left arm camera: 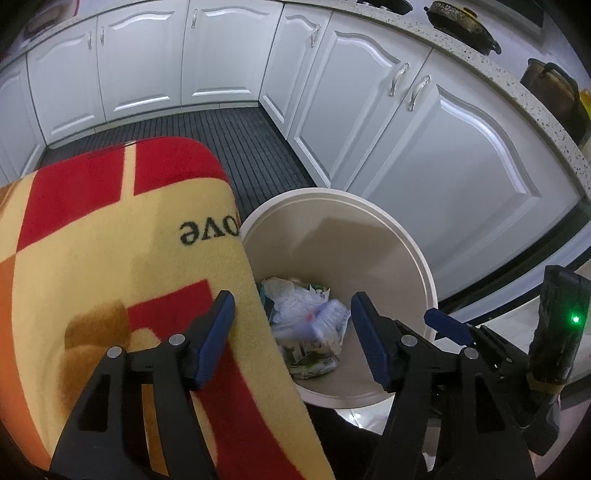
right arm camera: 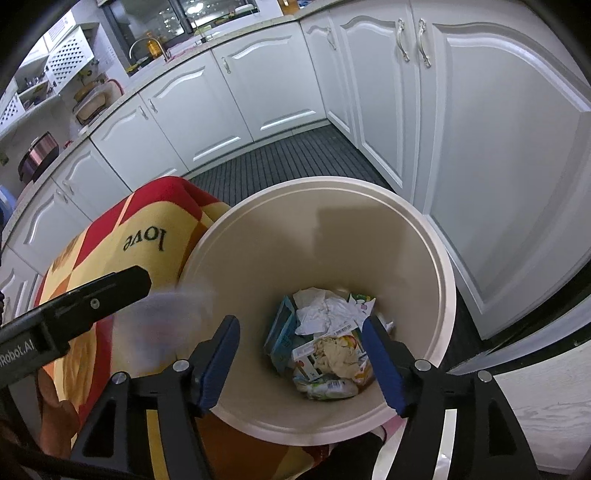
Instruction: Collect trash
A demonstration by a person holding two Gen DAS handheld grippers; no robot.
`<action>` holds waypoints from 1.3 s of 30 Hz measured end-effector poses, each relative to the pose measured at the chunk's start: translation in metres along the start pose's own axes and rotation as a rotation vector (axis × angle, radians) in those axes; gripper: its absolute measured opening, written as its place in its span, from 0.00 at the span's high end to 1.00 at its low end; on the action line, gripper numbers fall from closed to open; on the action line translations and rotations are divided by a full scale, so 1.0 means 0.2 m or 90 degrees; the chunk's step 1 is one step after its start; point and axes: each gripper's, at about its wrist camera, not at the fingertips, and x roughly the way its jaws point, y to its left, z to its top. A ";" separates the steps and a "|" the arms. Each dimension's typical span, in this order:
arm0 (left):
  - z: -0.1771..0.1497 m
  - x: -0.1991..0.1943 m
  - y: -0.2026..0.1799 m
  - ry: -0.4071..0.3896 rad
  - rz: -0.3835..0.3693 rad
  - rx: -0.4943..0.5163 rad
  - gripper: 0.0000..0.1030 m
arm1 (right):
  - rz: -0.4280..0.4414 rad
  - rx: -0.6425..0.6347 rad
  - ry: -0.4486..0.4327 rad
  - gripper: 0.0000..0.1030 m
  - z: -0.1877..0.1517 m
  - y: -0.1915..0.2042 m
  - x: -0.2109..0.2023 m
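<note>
Right wrist view: right hand-held gripper (right arm camera: 299,354) stands wide, nothing between the blue pads, aimed down into the beige bin (right arm camera: 439,266). Left hand-held gripper (left arm camera: 291,332) also wide and empty, over the same bin, one finger in front of the red-yellow blanket (left arm camera: 110,240). Trash pile (right arm camera: 325,347) sits at the bin bottom: crumpled white paper, a teal carton, printed wrappers, a plastic bag. A pale translucent blur (right arm camera: 166,317) hangs just off the left hand-held gripper's tip at the bin rim; likely a bag or film mid-drop, can't tell for sure. Risks: if that piece is light film, it could land on the blanket, which touches the rim, rather than inside. The left finger may snag the fuzzy blanket. Both tools crowd one opening, so they could clash. Room: kitchen, white cabinets (right arm camera: 480,147) around a dark ribbed floor mat (right arm camera: 295,158); speckled surface (left arm camera: 480,59) above carries dark pots (left arm camera: 465,26); faucet and shelves visible far left.
</note>
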 end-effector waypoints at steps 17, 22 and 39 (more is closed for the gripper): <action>-0.12 -0.25 0.08 -0.079 0.064 0.003 0.37 | -0.019 -0.035 -0.048 0.35 -0.08 0.14 -0.14; -0.18 -0.39 0.12 -0.113 0.088 -0.001 0.37 | -0.008 -0.034 -0.074 0.28 -0.10 0.21 -0.21; -0.38 -0.89 0.14 -0.296 0.149 0.011 0.25 | -0.044 -0.097 -0.256 0.14 -0.17 0.49 -0.68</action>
